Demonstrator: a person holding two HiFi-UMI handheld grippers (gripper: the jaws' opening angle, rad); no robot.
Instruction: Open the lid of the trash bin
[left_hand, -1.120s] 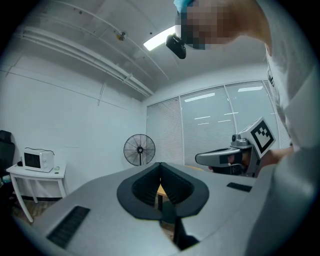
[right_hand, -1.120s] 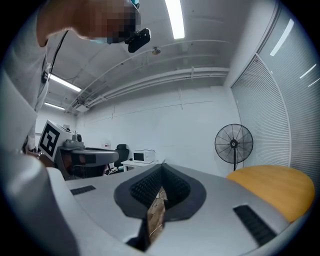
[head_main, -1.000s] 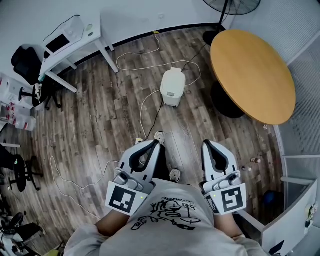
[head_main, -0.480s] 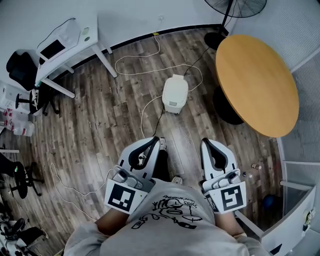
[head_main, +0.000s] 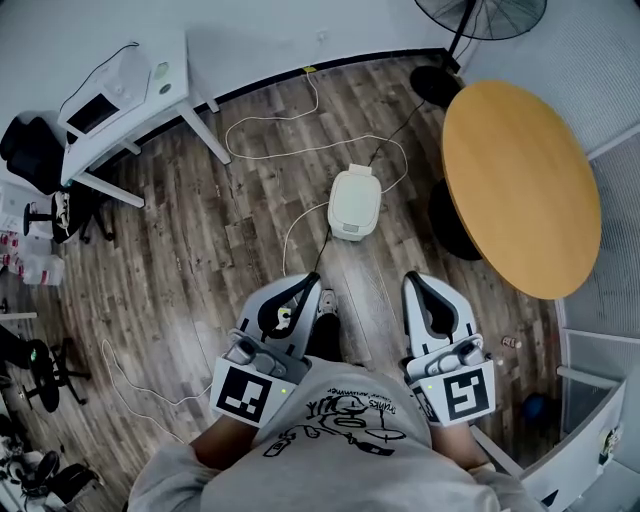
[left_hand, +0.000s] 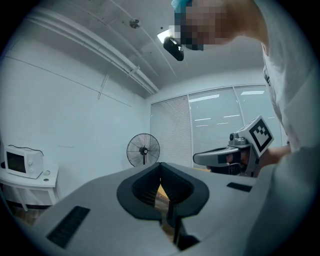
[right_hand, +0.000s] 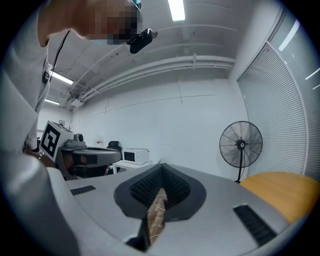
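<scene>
The trash bin is a small white box with a shut lid, standing on the wood floor ahead of me in the head view. My left gripper and right gripper are held side by side in front of my body, both short of the bin and pointing level. Their jaws meet at the tips with nothing between them. In the left gripper view the left gripper faces the far wall, and the right gripper does the same in its own view. The bin is hidden in both gripper views.
A round wooden table stands to the right of the bin, with a pedestal fan behind it. A white desk with a microwave is at the back left. White cables loop over the floor around the bin.
The bin has come closer to the grippers in the head view as I walk forward. Both grippers keep their pose and stay shut.
</scene>
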